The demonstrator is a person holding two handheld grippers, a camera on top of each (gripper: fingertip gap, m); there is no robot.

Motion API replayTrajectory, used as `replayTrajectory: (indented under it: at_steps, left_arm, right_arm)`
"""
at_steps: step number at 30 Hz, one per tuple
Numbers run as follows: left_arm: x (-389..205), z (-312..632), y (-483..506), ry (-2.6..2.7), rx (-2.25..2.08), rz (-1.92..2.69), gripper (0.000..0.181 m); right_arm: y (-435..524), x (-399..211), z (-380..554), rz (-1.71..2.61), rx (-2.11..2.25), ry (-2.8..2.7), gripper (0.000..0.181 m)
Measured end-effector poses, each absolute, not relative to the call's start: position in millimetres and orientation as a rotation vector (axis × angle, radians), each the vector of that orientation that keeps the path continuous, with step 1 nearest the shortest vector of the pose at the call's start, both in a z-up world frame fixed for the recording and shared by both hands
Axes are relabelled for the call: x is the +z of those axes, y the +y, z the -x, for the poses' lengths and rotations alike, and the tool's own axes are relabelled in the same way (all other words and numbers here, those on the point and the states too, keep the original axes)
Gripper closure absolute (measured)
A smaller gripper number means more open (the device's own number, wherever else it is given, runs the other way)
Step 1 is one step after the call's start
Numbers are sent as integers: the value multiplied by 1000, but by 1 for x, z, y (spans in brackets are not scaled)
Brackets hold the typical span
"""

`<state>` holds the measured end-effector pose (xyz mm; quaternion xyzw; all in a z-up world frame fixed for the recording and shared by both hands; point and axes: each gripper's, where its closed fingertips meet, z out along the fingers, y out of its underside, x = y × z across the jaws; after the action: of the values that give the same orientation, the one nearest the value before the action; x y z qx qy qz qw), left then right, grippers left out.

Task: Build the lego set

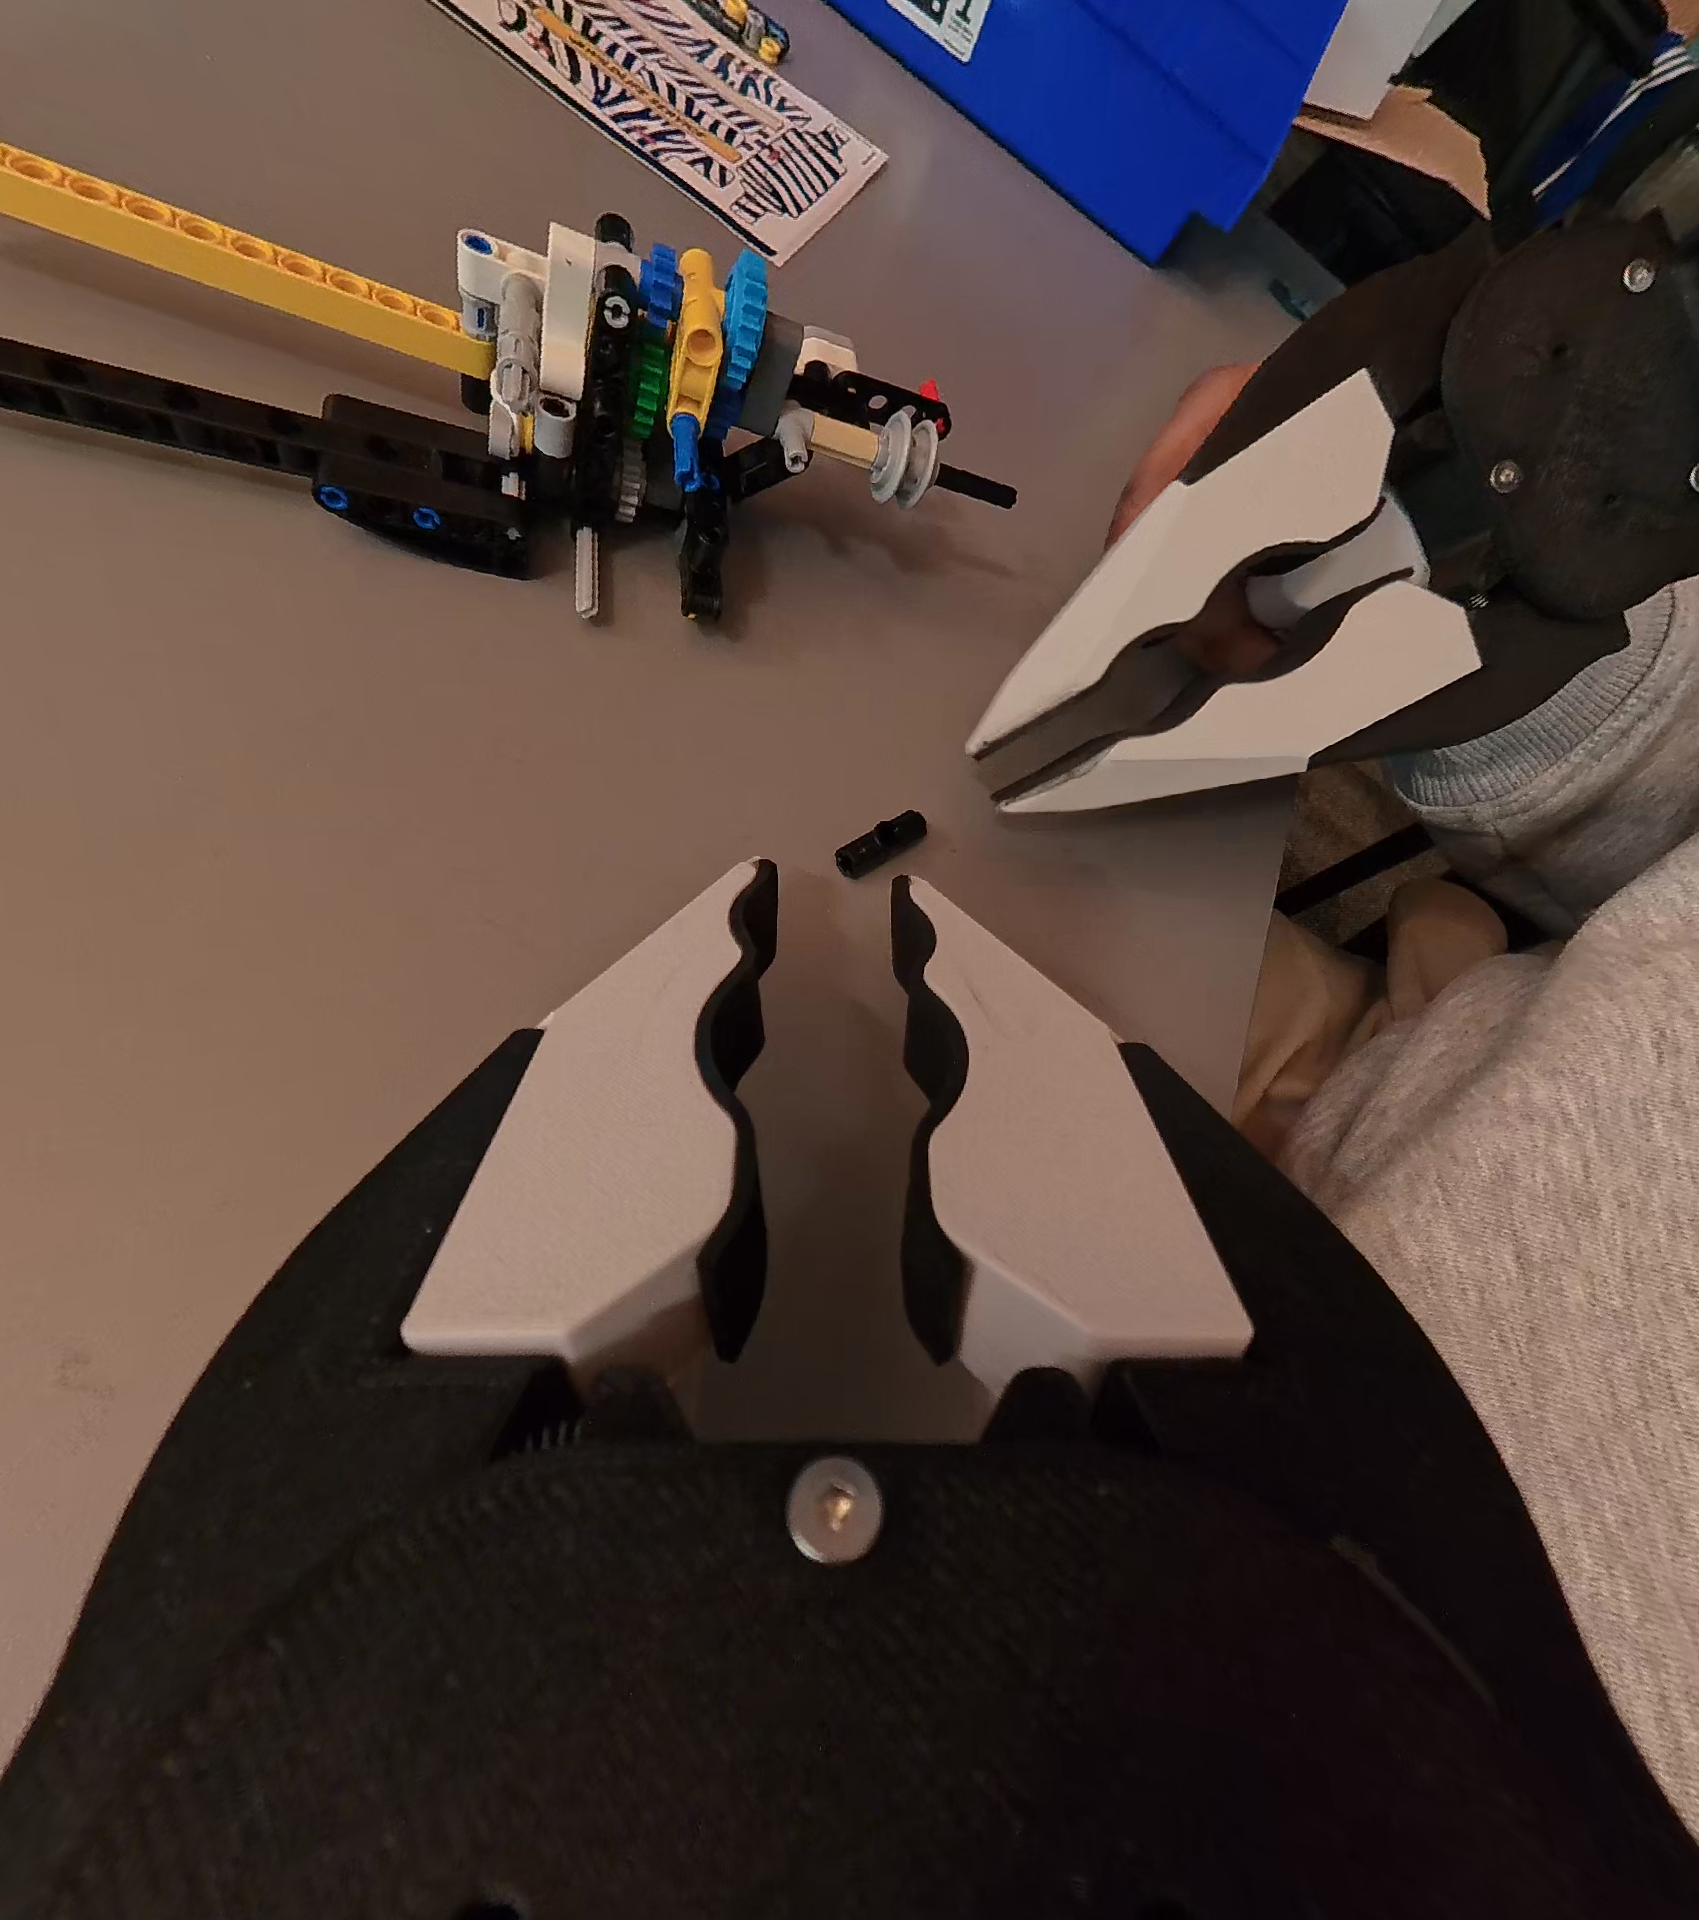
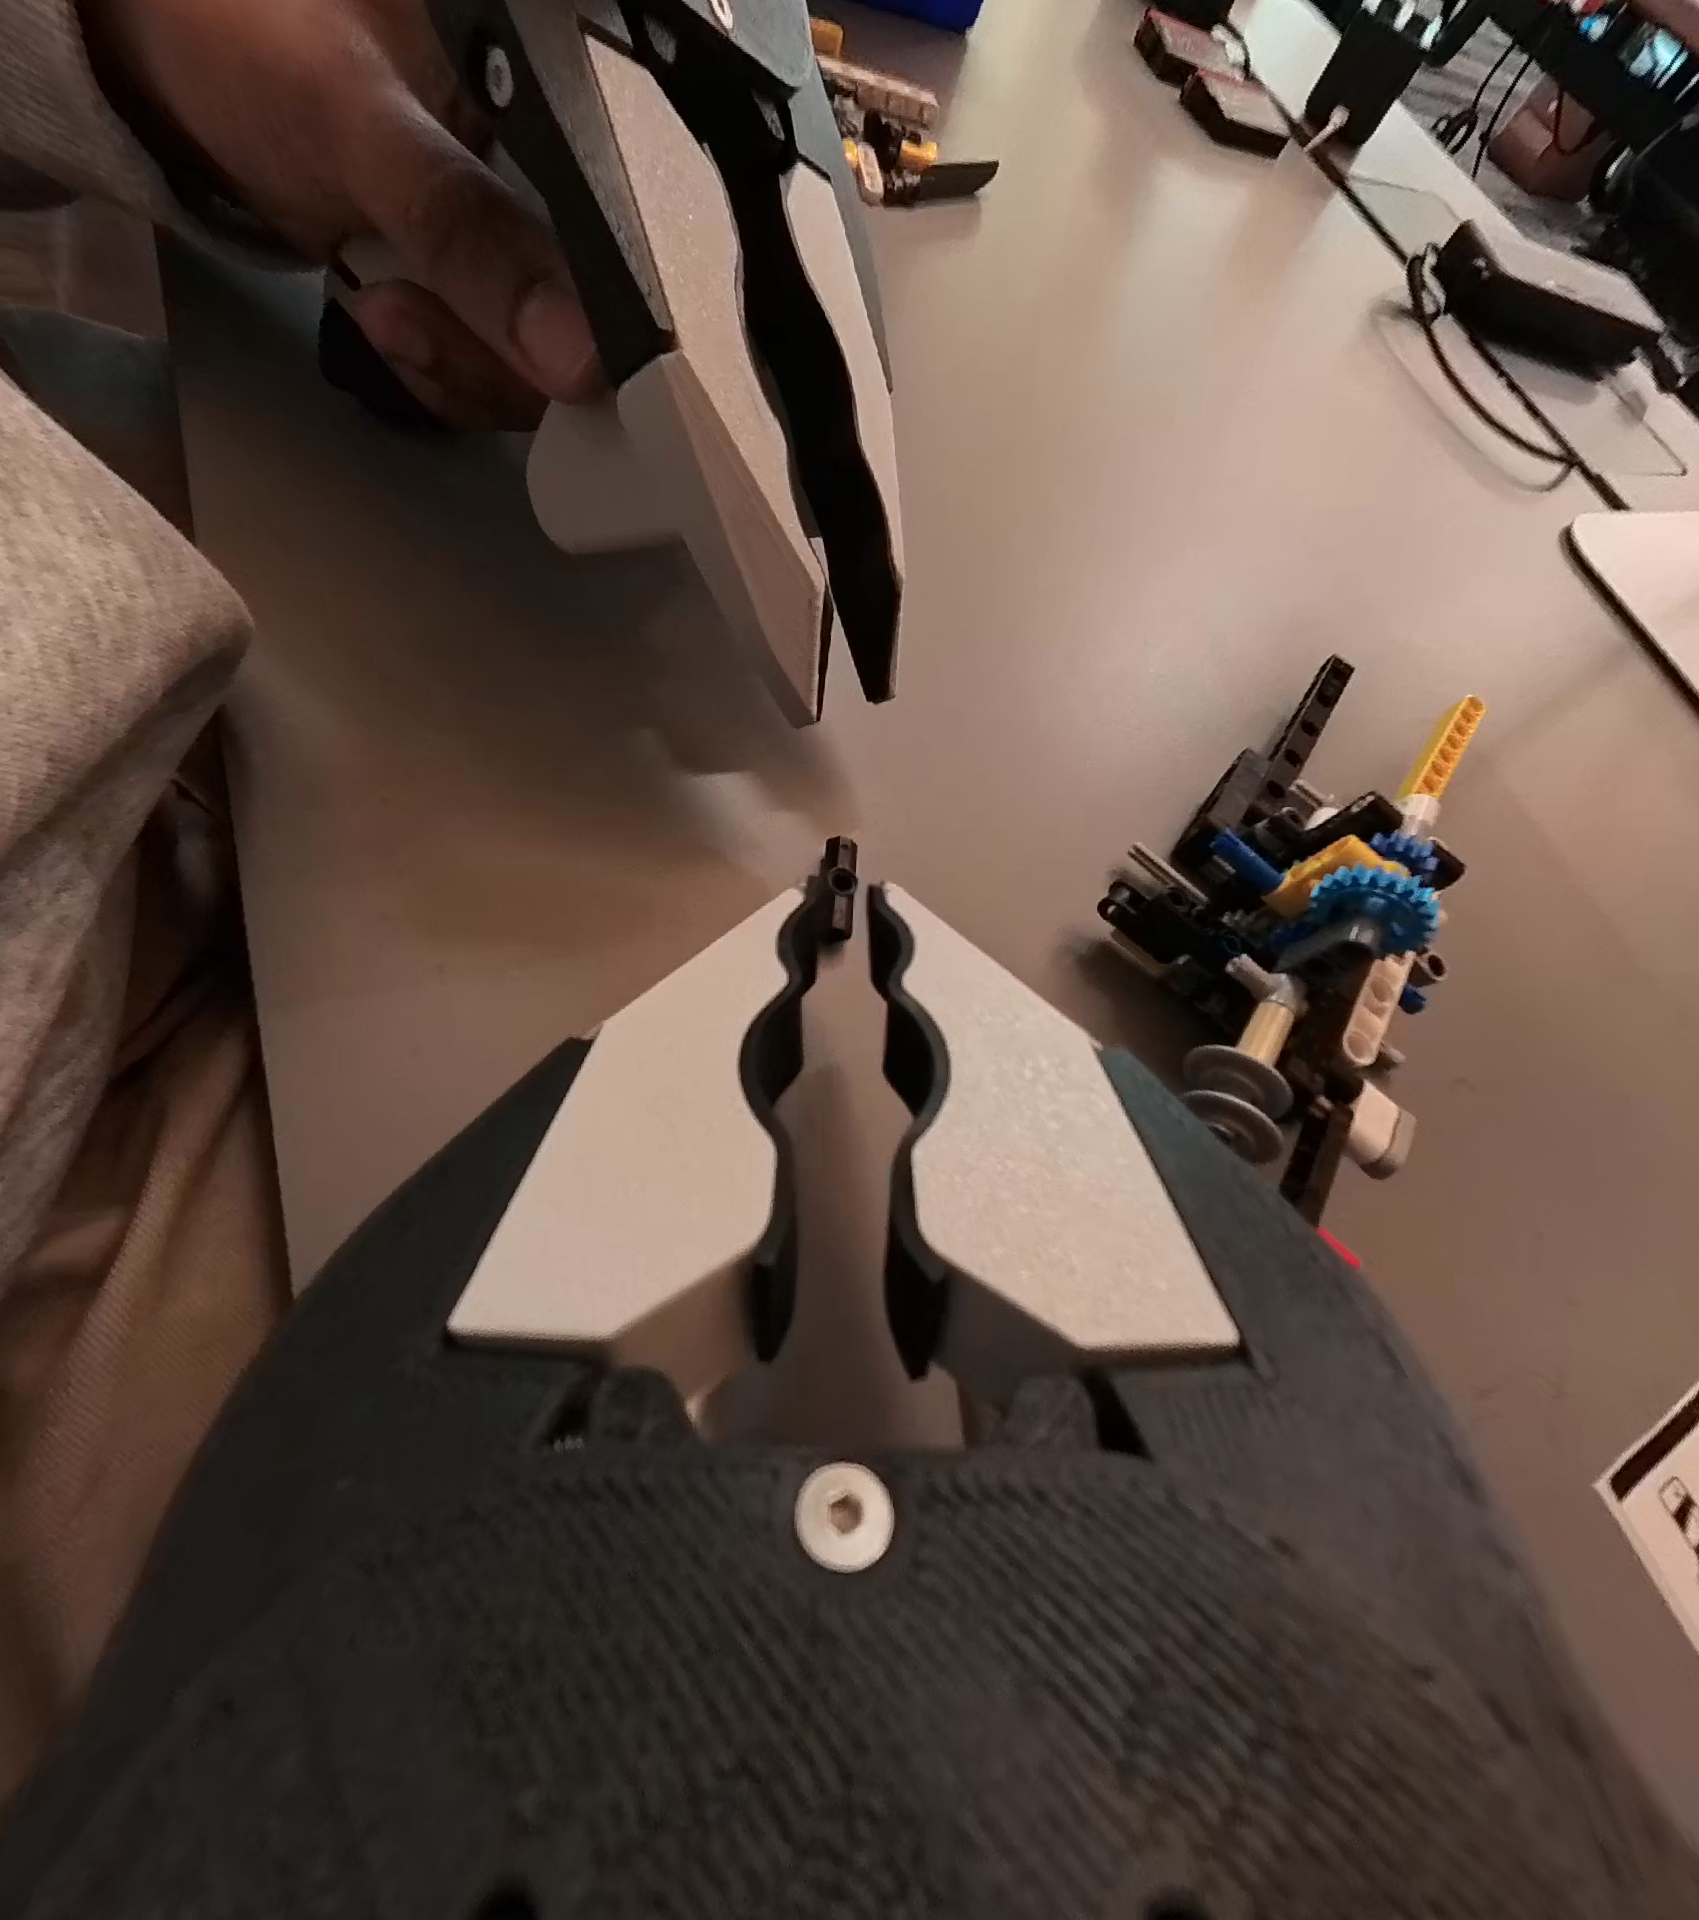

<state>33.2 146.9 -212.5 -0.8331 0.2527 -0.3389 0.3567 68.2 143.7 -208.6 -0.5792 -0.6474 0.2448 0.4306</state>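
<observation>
Lego assembly (image 1: pixel 637 395) lies on grey table (image 1: pixel 201 831), well apart from both tongs; left tongs (image 1: pixel 832 878) open, right tongs (image 2: pixel 840 896) slightly parted, empty, black pin (image 1: pixel 880 844) on table just beyond both tips.

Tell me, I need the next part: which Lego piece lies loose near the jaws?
The small black connector, lying alone just ahead of the left gripper; the rest nearby are joined into the assembly farther off.
</observation>
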Motion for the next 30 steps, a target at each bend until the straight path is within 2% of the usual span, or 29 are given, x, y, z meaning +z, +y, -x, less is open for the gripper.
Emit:
replayTrajectory:
  at_steps: [8, 19, 30]
  left_arm:
    - [-213, -33, 147, 656, -875, 2154, 161]
    - [-214, -34, 146, 662, -874, 2161, 161]
    - [-215, -34, 146, 670, -861, 2162, 161]
  right_arm:
    - [145, -219, -70, 1523, 598, -1644, 162]
    - [151, -232, -68, 1559, 482, -1672, 166]
    - [151, -232, -61, 1553, 458, -1657, 163]
